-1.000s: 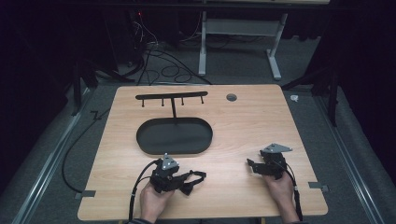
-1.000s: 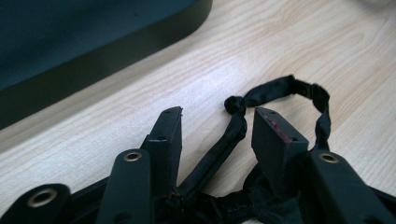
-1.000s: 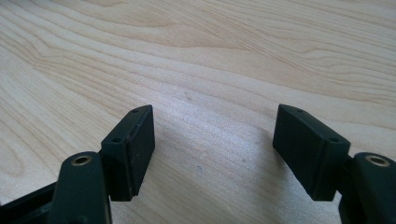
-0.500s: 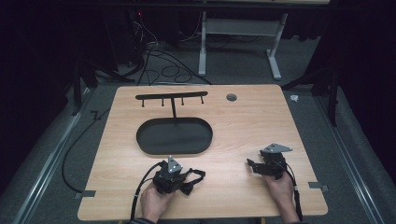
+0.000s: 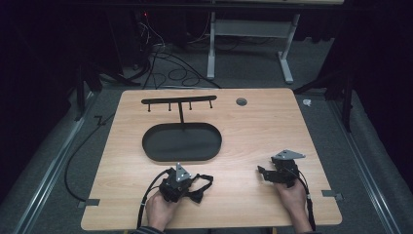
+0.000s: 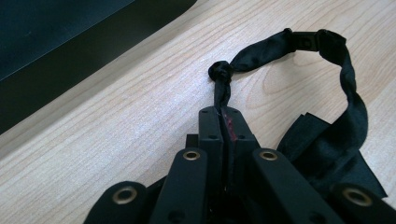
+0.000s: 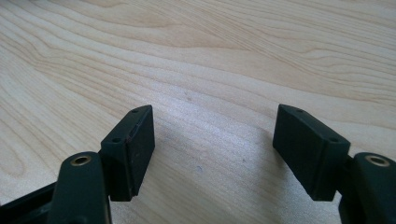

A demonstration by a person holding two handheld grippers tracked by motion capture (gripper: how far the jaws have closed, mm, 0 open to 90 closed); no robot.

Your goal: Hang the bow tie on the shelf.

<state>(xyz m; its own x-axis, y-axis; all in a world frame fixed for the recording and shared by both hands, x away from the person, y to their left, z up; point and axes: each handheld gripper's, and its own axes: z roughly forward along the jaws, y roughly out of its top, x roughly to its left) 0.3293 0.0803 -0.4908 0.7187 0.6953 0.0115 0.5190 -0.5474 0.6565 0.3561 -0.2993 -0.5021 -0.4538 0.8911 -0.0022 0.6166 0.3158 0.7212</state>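
Observation:
A black fabric strap [image 6: 327, 93] with a knot [image 6: 221, 74] lies looped on the wooden table [image 5: 253, 126], near the front edge left of centre. My left gripper [image 6: 223, 116] is shut on the strap just below the knot; in the high view it [image 5: 187, 187] sits in front of the black oval tray [image 5: 181, 142]. My right gripper [image 7: 212, 144] stands open low over bare wood, nothing between its jaws; from above it [image 5: 265, 174] is at the front right.
A black T-shaped hanger stand [image 5: 178, 101] with several small pegs rises behind the tray. A small grey round cap [image 5: 241, 101] sits near the table's far edge. Cables and table legs lie on the floor beyond.
The left gripper has shifted slightly right and toward the front with the strap. The right gripper has stayed put.

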